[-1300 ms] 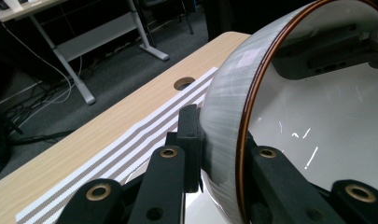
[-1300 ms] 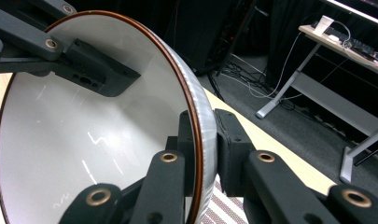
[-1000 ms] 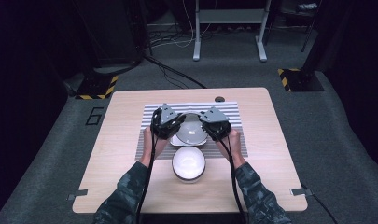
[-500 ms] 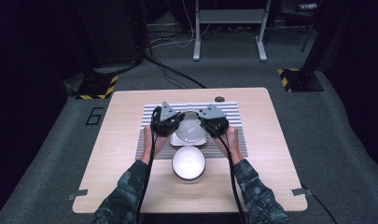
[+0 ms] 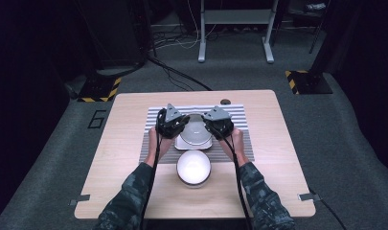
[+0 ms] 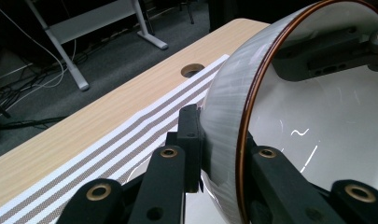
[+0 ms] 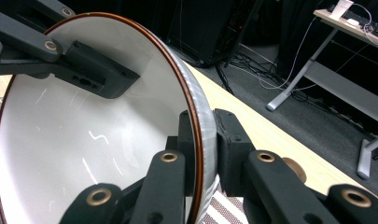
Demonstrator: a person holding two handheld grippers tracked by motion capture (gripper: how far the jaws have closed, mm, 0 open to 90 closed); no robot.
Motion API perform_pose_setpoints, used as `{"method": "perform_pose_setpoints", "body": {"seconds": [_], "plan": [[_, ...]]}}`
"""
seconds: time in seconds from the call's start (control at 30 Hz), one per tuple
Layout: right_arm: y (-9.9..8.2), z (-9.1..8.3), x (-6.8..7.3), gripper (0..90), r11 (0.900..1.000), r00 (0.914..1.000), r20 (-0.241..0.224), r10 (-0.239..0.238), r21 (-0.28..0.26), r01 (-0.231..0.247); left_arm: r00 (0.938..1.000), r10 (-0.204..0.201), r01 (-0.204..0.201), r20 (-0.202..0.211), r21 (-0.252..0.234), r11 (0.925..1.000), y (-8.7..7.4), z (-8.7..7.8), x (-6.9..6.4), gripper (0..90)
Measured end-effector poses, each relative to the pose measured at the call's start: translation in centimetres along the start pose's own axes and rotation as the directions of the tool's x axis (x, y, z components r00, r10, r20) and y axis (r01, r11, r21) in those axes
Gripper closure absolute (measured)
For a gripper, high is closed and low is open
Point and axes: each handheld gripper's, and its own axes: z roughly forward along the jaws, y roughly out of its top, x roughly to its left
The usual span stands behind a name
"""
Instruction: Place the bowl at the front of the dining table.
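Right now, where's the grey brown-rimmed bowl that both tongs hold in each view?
High view: grey brown-rimmed bowl centre, on the striped mat.
Left gripper view: right half, wall between the jaws.
Right gripper view: left half, rim between the jaws.
Shared landmark: round hole in the tabletop.

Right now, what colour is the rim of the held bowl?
Copper-brown, on the held bowl; the right gripper view shows it best.

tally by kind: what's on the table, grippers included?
Bowls: 2, held bowl and near bowl
Striped mats: 1
Grippers: 2, left gripper and right gripper, both clamped on the held bowl's rim
Total: 5
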Motion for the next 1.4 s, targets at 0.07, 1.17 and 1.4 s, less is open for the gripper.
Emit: {"method": "perform_pose_setpoints", "body": {"seconds": [0.07, 1.17, 1.4], "plan": [[0.0, 0.1, 0.0, 81.7, 1.0, 1.0, -0.001, 0.002, 0.001, -0.002, 1.0, -0.006, 0.006, 0.002, 0.002, 1.0, -0.1, 0.1, 0.0, 80.9], [-2.2, 5.0, -0.5, 81.7, 0.9921, 0.9952, -0.069, 0.068, 0.11, -0.06, 0.9932, -0.112, 0.108, 0.032, 0.108, 0.9882, -3.0, 3.8, 2.4, 81.0], [-2.9, 6.2, -0.6, 81.6, 0.9845, 0.9901, -0.091, 0.107, 0.149, -0.093, 0.9883, -0.147, 0.139, 0.042, 0.148, 0.9791, -3.8, 4.8, 2.9, 80.9]]}}
